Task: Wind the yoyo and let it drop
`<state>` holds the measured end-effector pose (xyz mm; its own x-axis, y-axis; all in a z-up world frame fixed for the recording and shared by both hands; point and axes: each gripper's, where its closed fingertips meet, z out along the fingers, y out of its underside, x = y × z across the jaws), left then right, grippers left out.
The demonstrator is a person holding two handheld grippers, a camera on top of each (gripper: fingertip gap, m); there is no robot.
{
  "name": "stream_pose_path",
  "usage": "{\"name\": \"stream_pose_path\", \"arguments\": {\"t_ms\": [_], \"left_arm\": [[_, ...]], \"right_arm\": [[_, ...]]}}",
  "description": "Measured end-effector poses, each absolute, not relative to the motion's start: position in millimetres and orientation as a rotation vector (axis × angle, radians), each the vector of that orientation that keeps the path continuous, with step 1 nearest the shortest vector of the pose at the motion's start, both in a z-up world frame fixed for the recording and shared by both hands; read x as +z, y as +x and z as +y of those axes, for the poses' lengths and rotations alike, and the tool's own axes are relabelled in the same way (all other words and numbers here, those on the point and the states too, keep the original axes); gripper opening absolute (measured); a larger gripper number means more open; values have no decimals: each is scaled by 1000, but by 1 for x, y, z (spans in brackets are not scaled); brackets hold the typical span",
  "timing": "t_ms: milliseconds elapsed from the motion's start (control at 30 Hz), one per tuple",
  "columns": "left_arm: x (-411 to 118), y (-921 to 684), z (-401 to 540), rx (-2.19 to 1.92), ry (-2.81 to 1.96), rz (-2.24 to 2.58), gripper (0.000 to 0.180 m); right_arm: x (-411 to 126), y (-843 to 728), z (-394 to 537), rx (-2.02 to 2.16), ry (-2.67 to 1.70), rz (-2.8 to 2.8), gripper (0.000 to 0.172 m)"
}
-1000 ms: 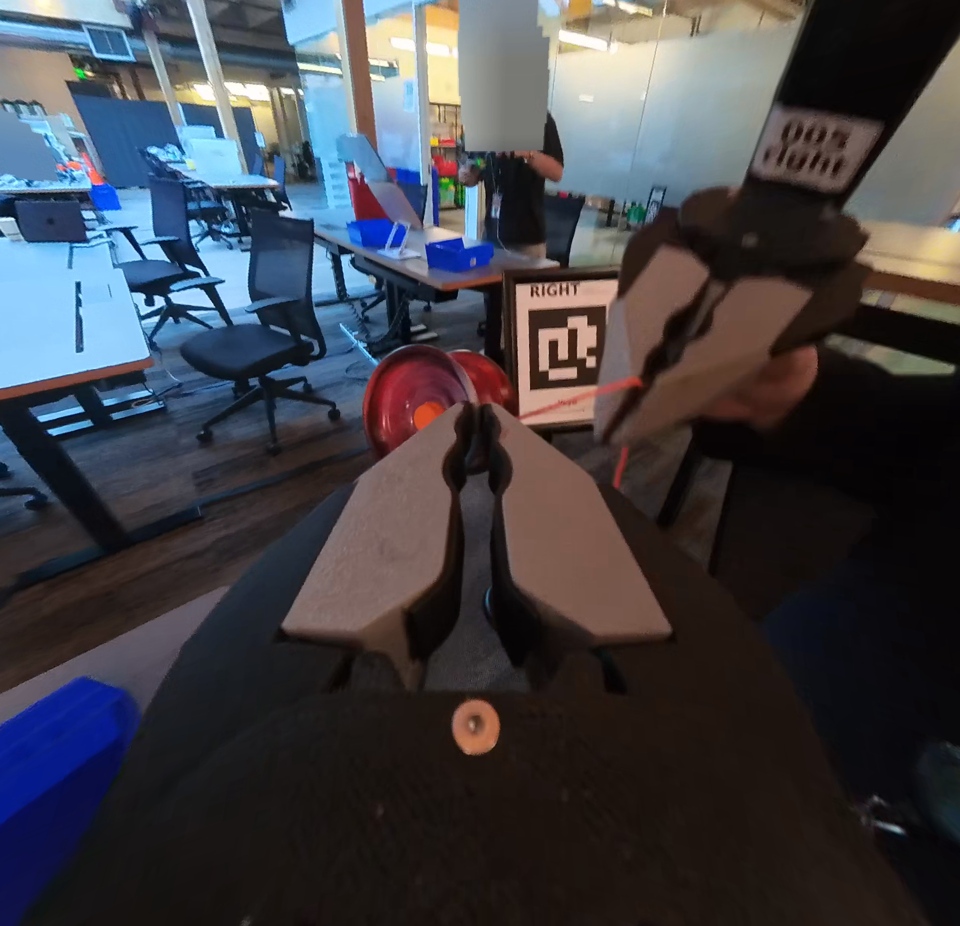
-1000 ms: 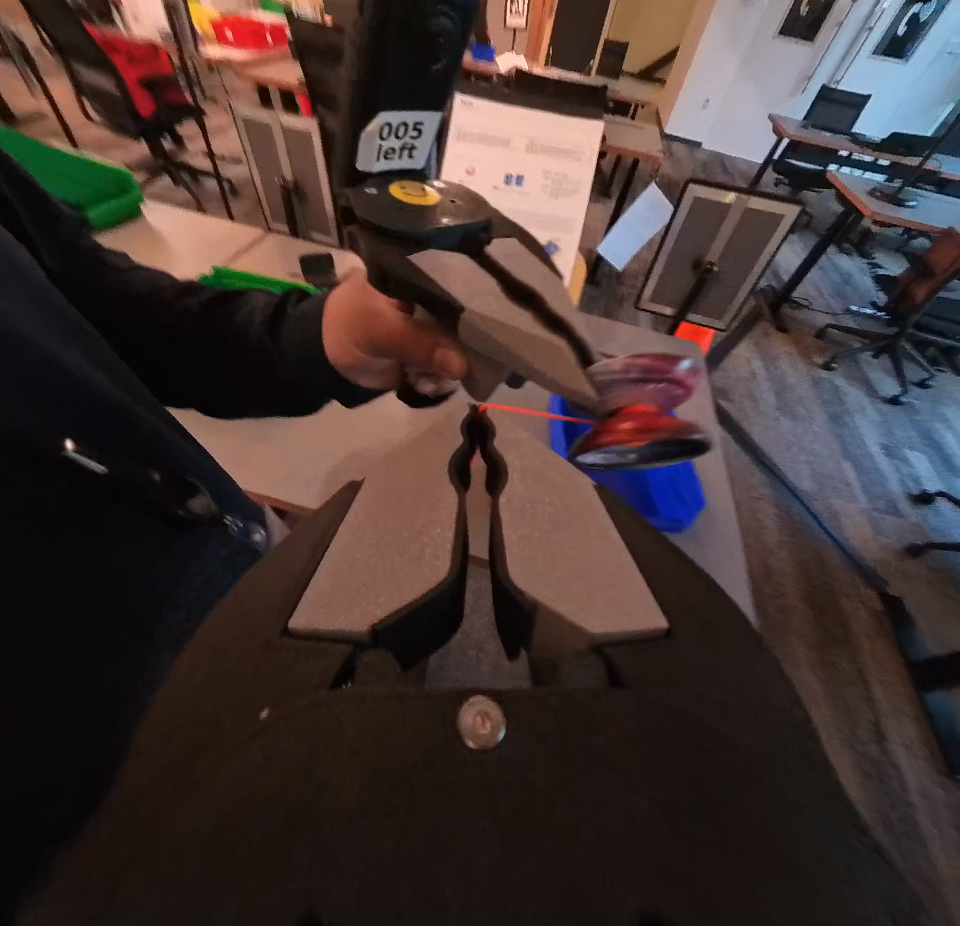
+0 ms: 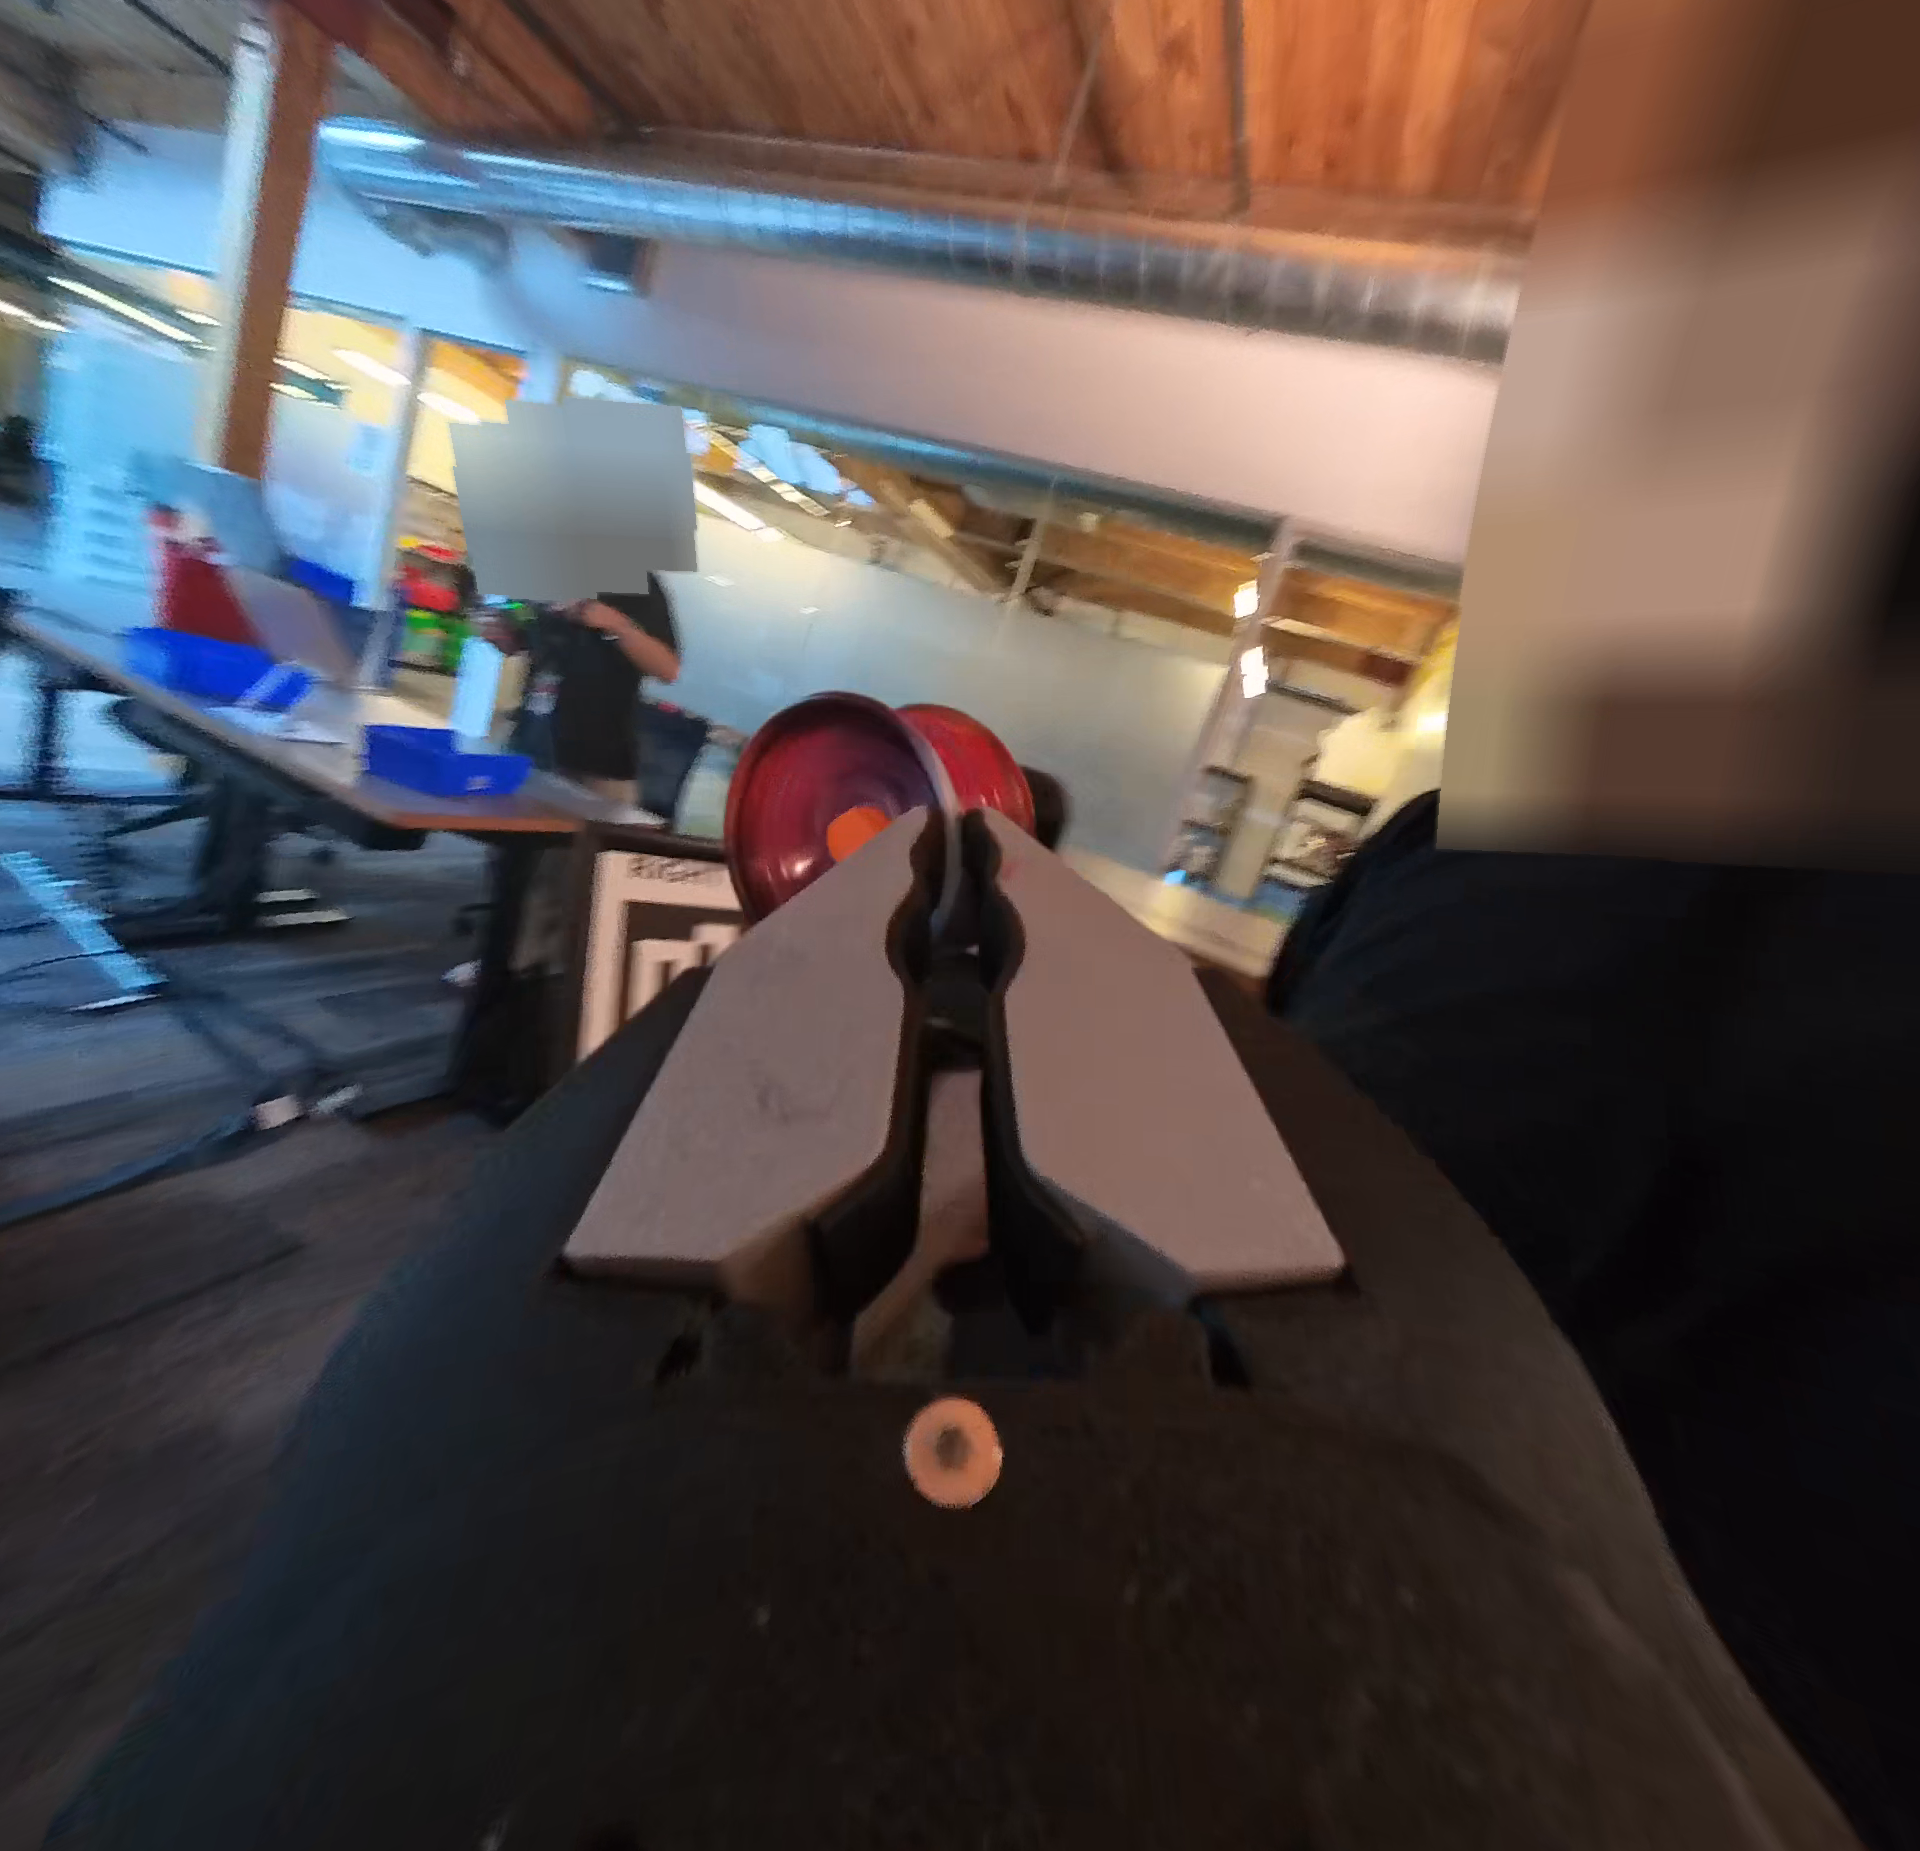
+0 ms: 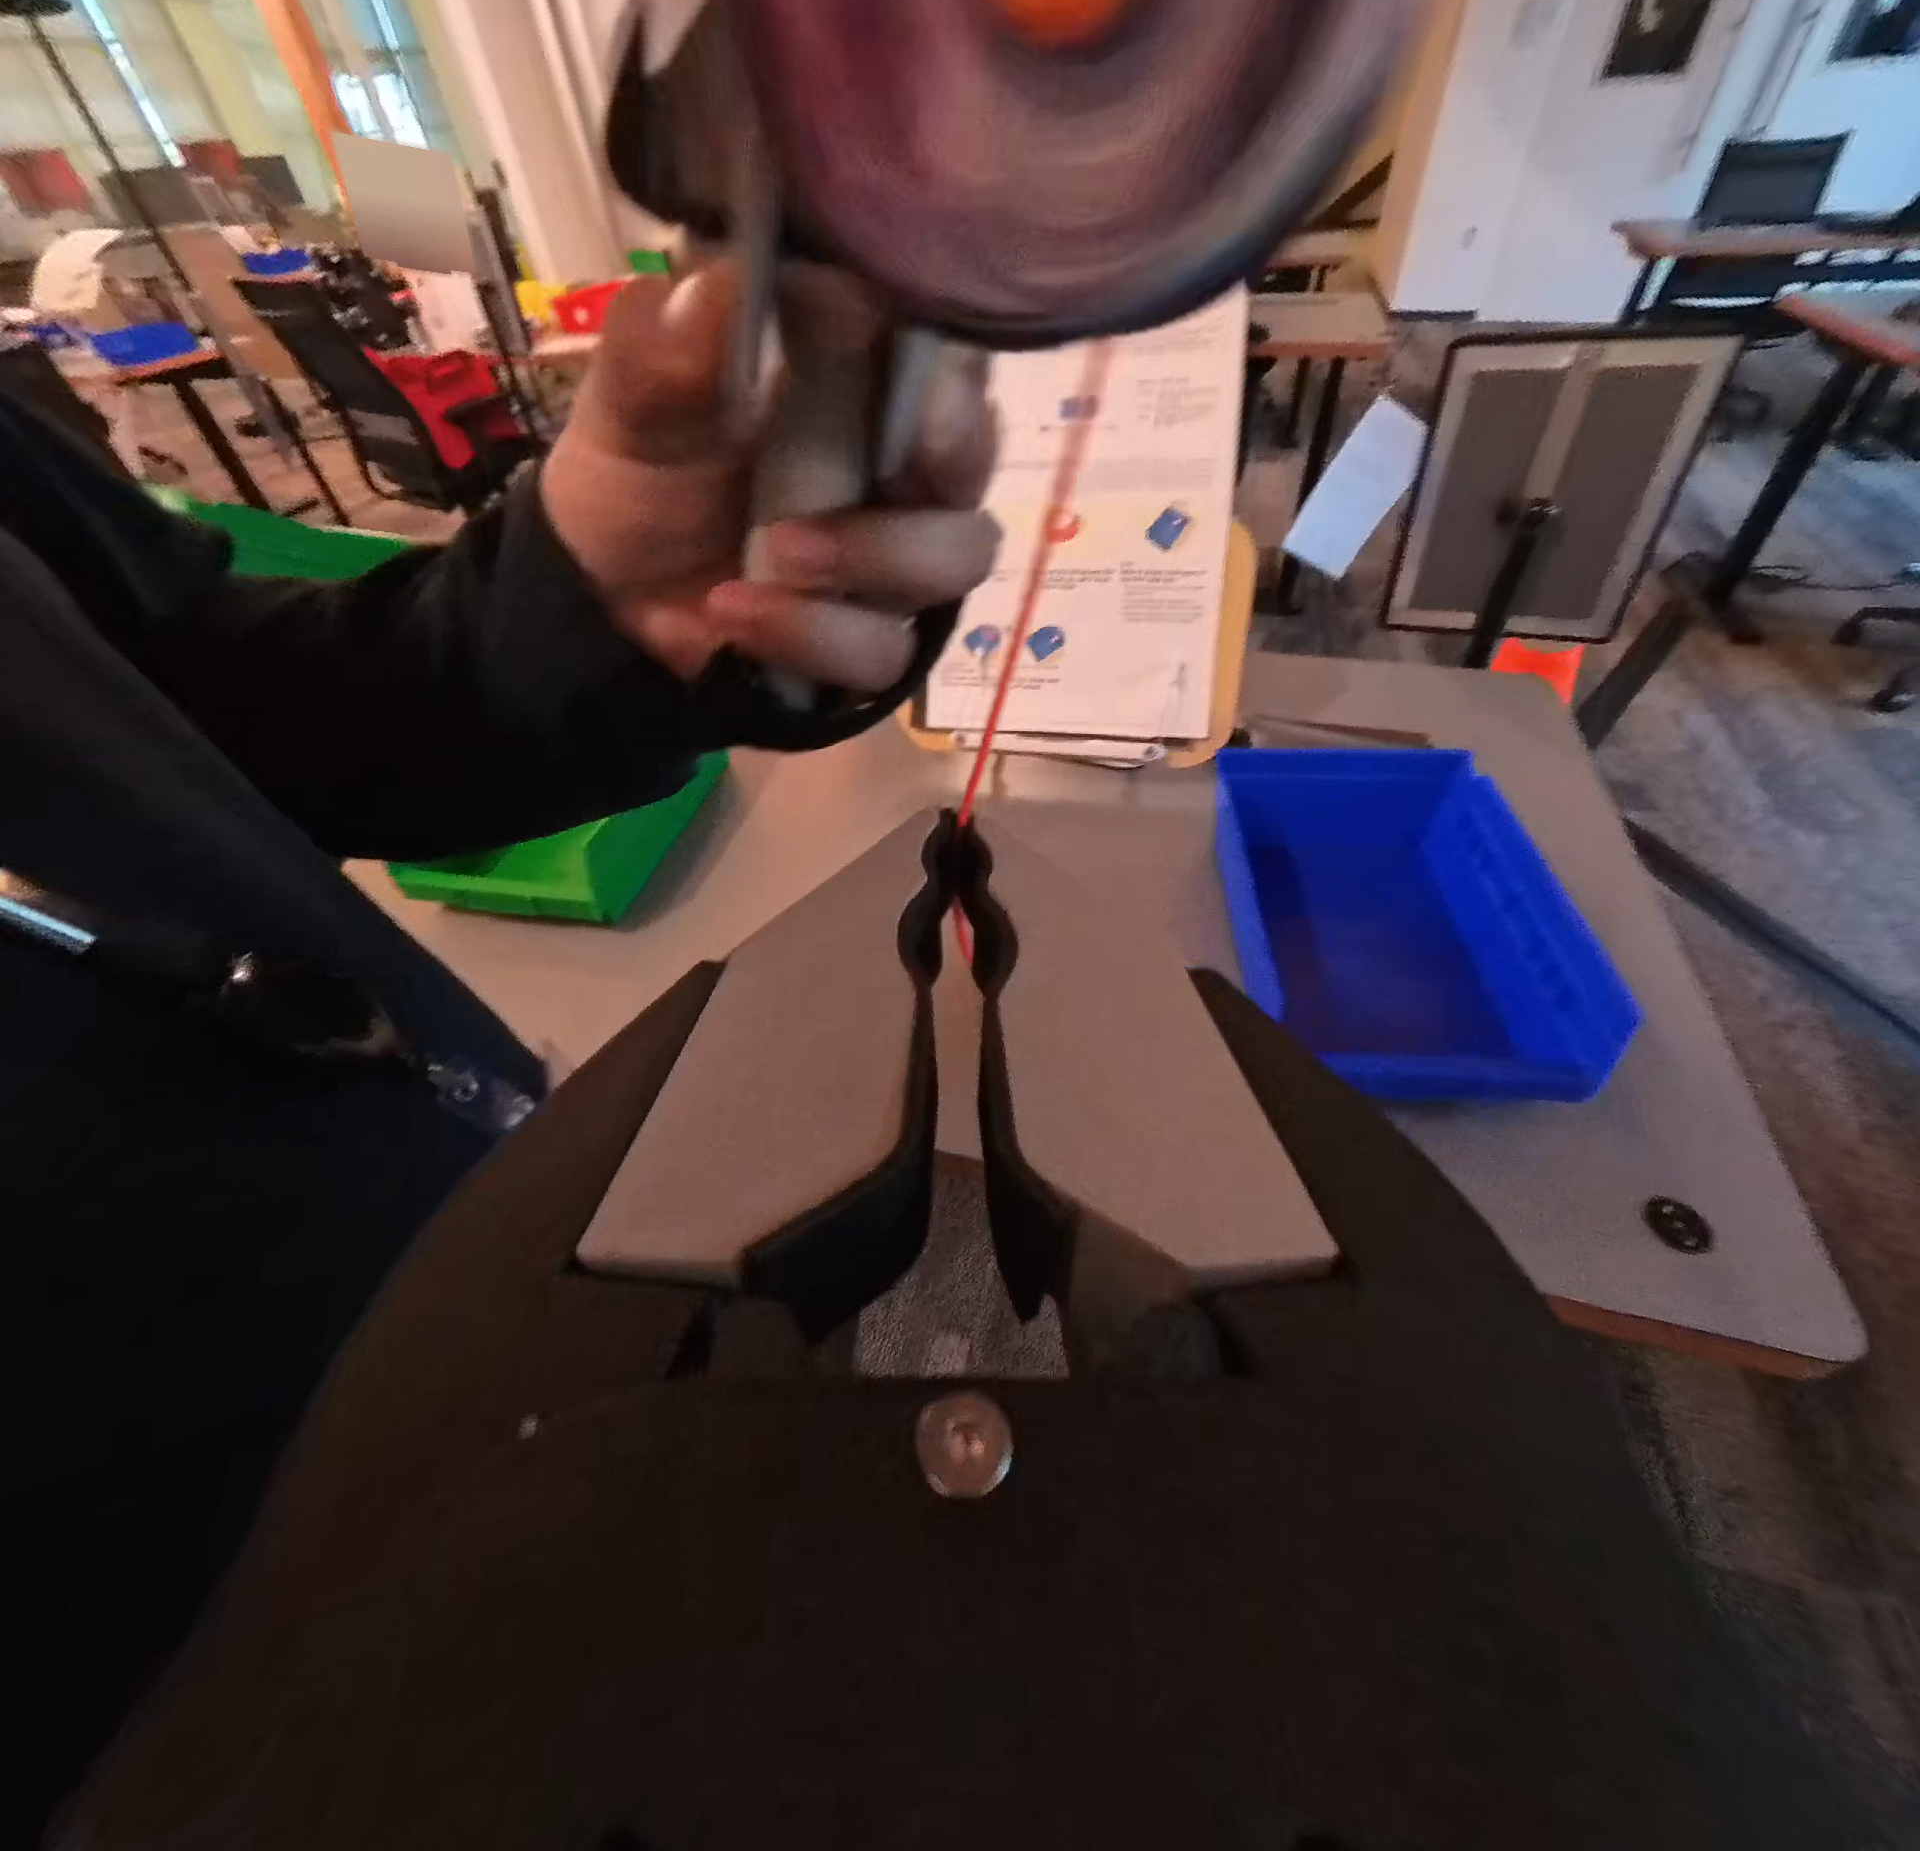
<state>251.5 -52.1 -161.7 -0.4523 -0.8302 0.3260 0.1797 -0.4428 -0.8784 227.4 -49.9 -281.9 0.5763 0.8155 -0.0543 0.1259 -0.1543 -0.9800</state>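
The red yoyo (image 3: 878, 804) with an orange hub sits at the tips of my left gripper (image 3: 951, 837). That gripper is shut on the rim of one yoyo half. In the right wrist view the yoyo (image 4: 1039, 108) is a blurred disc at the top, held up by a hand on the left gripper (image 4: 821, 419). A red string (image 4: 1023, 575) runs straight down from the yoyo into my right gripper (image 4: 958, 837), which is shut on it. The right gripper does not show in the left wrist view.
A grey table (image 4: 1558, 1230) lies below the right gripper. On it stand a blue bin (image 4: 1423, 928), a green bin (image 4: 561, 856) and an upright printed sheet (image 4: 1132, 513). A person (image 3: 603, 679) stands by a far table with blue bins (image 3: 442, 762). Across from one pair of fingers to the other is roughly 12 centimetres.
The left gripper has risen with the yoyo and tilted up; the yoyo now hangs above the right gripper. The string went from a short sideways run to a longer, near-vertical line.
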Motion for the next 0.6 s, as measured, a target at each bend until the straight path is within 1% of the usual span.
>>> {"name": "stream_pose_path", "arguments": {"t_ms": [133,200,300,467,600], "left_arm": [[-188,266,-34,-1583,-1188,1133,1],[-206,272,-26,-1391,-1235,1194,1],[-226,278,-21,-1239,-1273,1268,1],[-246,281,-22,-1124,-1306,1355,1],[-261,282,-32,-1159,-1347,1436,1]], "right_arm": [[-285,207,-65,708,-1651,-900,0],[-277,205,-69,674,-1649,-937,0],[-261,212,-72,618,-1646,-980,0],[-243,245,-64,391,-1676,-1067,0],[-233,270,-53,260,-1690,-1079,0]]}}
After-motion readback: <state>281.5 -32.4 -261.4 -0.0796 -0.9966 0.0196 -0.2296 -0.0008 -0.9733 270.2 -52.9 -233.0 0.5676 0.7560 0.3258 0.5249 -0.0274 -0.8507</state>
